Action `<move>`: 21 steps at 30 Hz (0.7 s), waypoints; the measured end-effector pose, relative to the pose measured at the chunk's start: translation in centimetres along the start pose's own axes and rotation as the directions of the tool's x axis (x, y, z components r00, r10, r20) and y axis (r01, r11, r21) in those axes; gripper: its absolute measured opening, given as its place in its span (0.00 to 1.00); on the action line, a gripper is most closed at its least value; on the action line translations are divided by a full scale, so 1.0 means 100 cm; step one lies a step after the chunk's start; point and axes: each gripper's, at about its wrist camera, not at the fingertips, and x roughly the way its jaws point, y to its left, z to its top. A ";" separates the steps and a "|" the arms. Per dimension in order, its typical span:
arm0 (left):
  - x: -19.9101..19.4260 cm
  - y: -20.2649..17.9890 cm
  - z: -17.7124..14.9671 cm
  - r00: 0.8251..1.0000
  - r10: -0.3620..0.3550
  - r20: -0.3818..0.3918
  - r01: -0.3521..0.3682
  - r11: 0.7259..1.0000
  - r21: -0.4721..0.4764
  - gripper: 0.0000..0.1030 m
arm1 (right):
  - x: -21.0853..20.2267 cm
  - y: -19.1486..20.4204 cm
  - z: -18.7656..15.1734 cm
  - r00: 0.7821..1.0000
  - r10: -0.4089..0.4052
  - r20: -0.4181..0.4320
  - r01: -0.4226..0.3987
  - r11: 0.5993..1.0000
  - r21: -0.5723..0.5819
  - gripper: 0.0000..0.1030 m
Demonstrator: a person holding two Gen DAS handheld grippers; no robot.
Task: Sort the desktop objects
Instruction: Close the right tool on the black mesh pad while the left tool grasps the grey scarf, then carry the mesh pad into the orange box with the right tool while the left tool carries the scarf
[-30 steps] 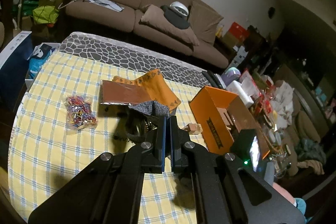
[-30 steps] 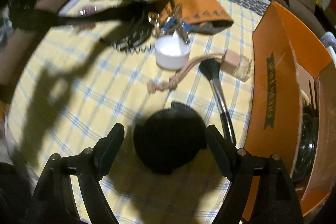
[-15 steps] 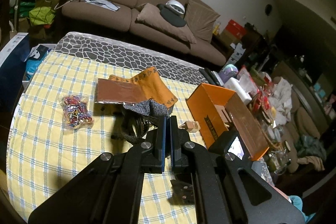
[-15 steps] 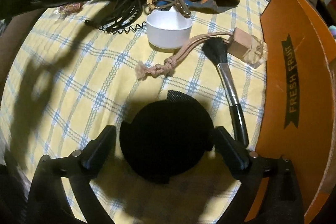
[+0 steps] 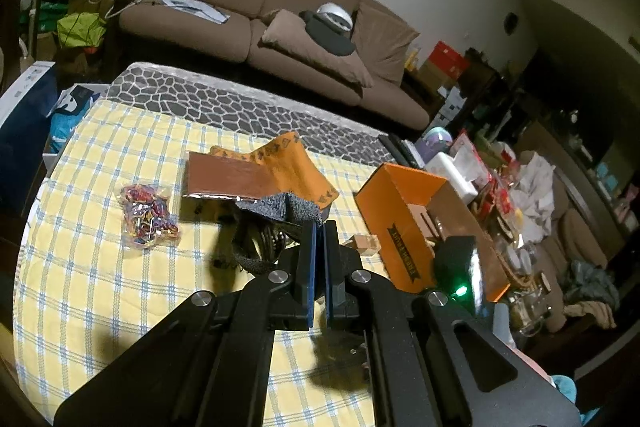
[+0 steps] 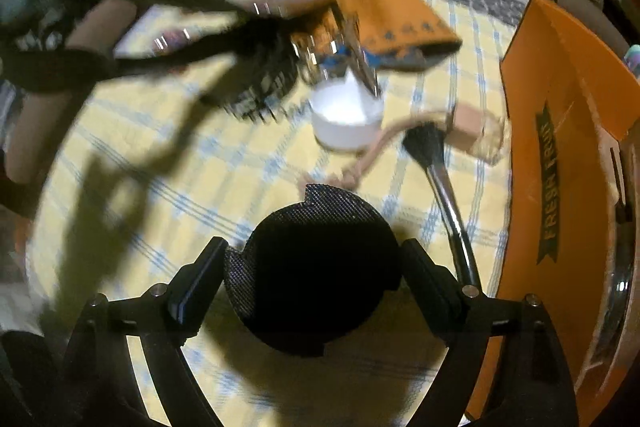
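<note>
In the right wrist view my right gripper (image 6: 310, 275) has its fingers against both sides of a round black mesh disc (image 6: 312, 267) and holds it just above the yellow checked tablecloth (image 6: 168, 163). Beyond it lie a makeup brush (image 6: 440, 171), a white bowl (image 6: 346, 121), a small glass bottle with a cord (image 6: 476, 129) and an orange cloth (image 6: 384, 11). To the right stands the orange "FRESH FRUIT" box (image 6: 560, 131). In the left wrist view my left gripper (image 5: 319, 227) is shut, above the table, with a black strap and keys (image 5: 264, 239) hanging just beyond it; whether it grips them is hidden.
In the left wrist view a bag of coloured rubber bands (image 5: 146, 215) lies to the left, a brown flat packet (image 5: 224, 177) on the orange cloth (image 5: 292, 167), and a wooden block (image 5: 366, 241) by the orange box (image 5: 404, 223). A sofa (image 5: 256, 11) stands behind the table.
My right gripper closed in on the black disc and lifted it slightly; the right view is now blurred by motion. My left gripper stayed shut and drifted a little.
</note>
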 end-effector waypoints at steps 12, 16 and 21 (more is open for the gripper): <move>-0.025 -0.021 0.005 0.996 -0.070 0.057 0.070 0.998 0.011 0.03 | -0.066 -0.019 0.036 0.978 0.016 0.208 -0.043 0.991 0.126 0.86; -0.030 -0.041 0.007 0.995 -0.072 0.068 0.069 0.996 0.048 0.03 | -0.080 -0.036 0.033 0.971 0.011 0.239 -0.055 0.983 0.178 0.86; -0.028 -0.070 0.007 0.995 -0.086 0.050 0.082 0.993 0.081 0.03 | -0.099 -0.051 0.027 0.963 -0.015 0.270 -0.040 0.979 0.199 0.86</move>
